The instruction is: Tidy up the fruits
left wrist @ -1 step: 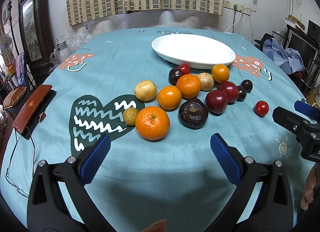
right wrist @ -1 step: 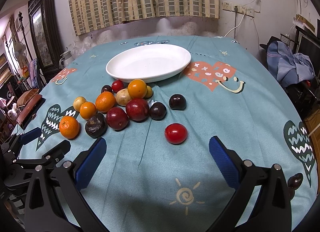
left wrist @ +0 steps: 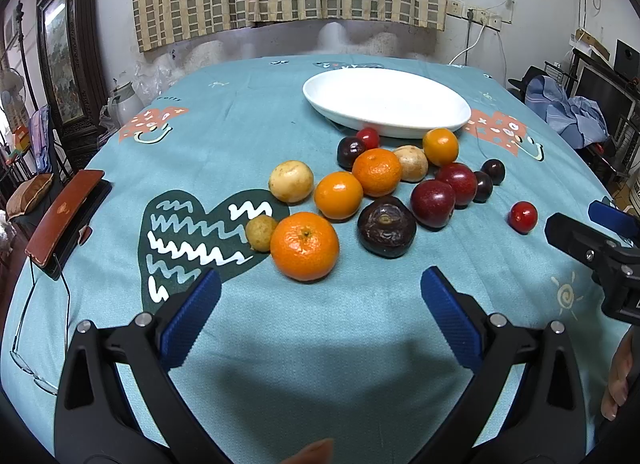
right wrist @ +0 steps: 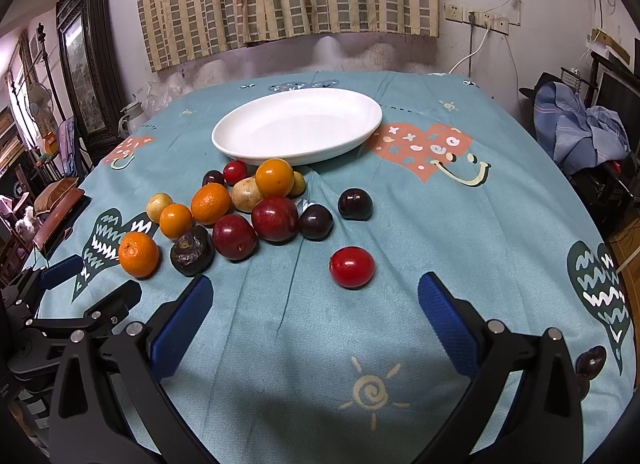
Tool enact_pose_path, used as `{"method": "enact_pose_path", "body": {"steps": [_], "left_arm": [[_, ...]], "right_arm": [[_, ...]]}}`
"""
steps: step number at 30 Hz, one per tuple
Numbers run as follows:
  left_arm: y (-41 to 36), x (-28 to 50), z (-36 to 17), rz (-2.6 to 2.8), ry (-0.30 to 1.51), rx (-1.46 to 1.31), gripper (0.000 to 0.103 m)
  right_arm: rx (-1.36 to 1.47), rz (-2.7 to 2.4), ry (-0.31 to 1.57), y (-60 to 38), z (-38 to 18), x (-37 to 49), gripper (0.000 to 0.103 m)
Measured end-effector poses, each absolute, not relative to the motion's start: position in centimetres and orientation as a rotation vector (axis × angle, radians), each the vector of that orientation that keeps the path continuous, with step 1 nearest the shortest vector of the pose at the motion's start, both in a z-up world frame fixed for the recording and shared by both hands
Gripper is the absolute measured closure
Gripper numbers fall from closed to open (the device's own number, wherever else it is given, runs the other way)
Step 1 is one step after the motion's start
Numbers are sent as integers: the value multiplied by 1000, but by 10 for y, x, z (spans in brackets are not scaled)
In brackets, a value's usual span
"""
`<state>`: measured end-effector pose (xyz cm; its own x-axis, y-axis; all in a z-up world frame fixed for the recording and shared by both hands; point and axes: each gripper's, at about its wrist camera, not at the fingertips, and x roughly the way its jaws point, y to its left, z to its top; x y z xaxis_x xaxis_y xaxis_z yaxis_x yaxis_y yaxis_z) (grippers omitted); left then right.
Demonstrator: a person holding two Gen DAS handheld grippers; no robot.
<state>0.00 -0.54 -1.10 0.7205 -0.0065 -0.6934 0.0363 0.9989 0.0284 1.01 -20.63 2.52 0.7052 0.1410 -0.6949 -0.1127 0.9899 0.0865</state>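
A: What could go wrong from here?

B: Mostly rolling, I'd say. The fruit is round and packed in a touching cluster on the cloth-covered surface (left wrist: 240,112). If the left tool (left wrist: 320,296) nudges the near orange (left wrist: 305,246) on the way in, it could knock the small yellow fruit (left wrist: 260,233) touching it, or the dark wrinkled fruit (left wrist: 386,226) close by.

A: And the right one?

B: The right tool (right wrist: 311,302) faces the lone red fruit (right wrist: 352,267), which sits apart from the cluster. An off-centre pinch would likely squirt it away, perhaps toward the edge.

A: Are the tools holding anything?

B: No. Both have their fingers spread wide with nothing between them.

A: Where's the fruit relative to them?

B: The orange is just ahead of the left tool, roughly centred between its fingers. The red fruit is just ahead of the right one, slightly right of centre. The plate (right wrist: 240,144) lies beyond the cluster, with no fruit in it.
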Motion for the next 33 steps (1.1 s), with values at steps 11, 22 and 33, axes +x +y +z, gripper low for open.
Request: {"method": "enact_pose_path", "body": {"steps": [11, 22, 33], "left_arm": [[-6, 0, -10, -50, 764, 34, 2], [26, -8, -10, -126, 783, -35, 2], [1, 23, -2, -245, 850, 73, 30]], "right_arm": [[45, 151, 772, -212, 29, 9, 1], [38, 198, 708, -211, 40, 1, 1], [61, 265, 718, -208, 41, -2, 1]]}}
